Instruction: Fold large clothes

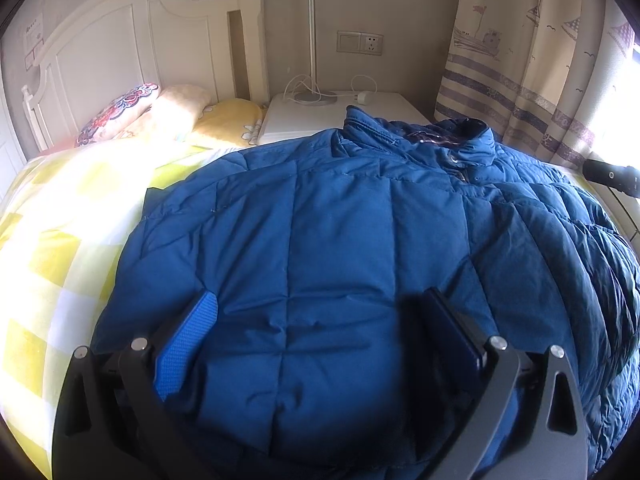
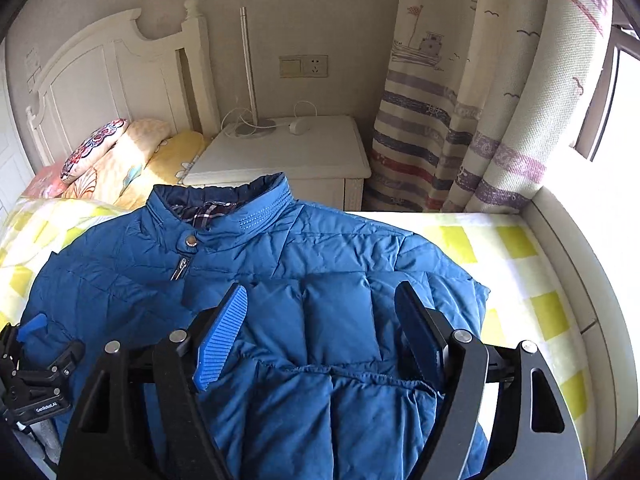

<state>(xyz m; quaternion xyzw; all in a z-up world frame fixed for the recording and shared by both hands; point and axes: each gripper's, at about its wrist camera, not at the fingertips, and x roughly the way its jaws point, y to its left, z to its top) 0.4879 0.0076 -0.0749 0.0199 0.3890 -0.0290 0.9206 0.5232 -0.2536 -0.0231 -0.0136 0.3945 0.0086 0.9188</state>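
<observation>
A large blue quilted jacket [image 1: 340, 220] lies front up on the bed, its collar [image 2: 224, 204] toward the nightstand and its zip closed. In the right wrist view a quilted part of the jacket [image 2: 340, 316] lies folded over the front. My left gripper [image 1: 320, 308] hovers over the lower left part of the jacket, jaws wide apart, with nothing pinched between them. My right gripper [image 2: 320, 292] is over the jacket's right side, also open, with fabric below the fingers but not gripped. The left gripper [image 2: 36, 360] shows at the left edge of the right wrist view.
The bed has a yellow-and-white checked sheet [image 2: 520, 280] and pillows [image 1: 160, 112] by the white headboard [image 1: 120, 40]. A white nightstand [image 2: 288, 152] with a lamp stands behind the collar. A patterned curtain [image 2: 460, 120] and a window ledge are on the right.
</observation>
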